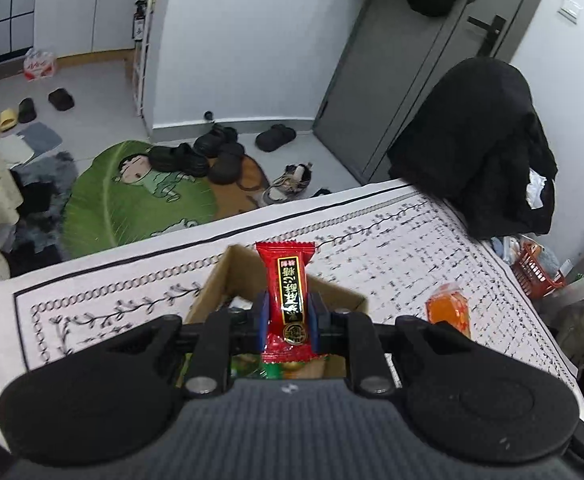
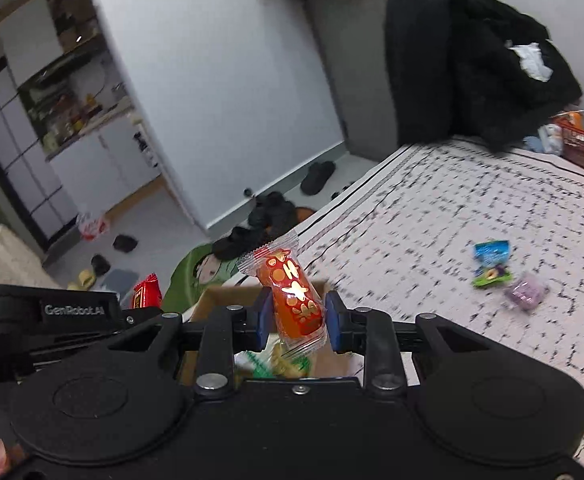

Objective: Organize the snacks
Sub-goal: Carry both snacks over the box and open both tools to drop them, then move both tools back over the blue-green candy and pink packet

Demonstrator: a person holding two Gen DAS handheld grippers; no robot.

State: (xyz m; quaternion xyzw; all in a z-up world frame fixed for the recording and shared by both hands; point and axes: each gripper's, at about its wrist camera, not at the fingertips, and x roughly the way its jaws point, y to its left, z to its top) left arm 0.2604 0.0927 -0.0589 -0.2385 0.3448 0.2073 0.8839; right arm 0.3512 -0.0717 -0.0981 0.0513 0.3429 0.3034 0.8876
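"GenRobot.AI" lettering (image 2: pixel 74 310) beside red candy packet (image 2: pixel 146 290)

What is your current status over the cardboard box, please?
Left tongs shut on red candy. Right tongs shut on orange candy. Both over the cardboard box. Nothing in the way.

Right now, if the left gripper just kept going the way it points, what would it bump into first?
Probably the cardboard box just below and ahead of the left gripper, which is shut on a red candy. Depth is hard to judge.
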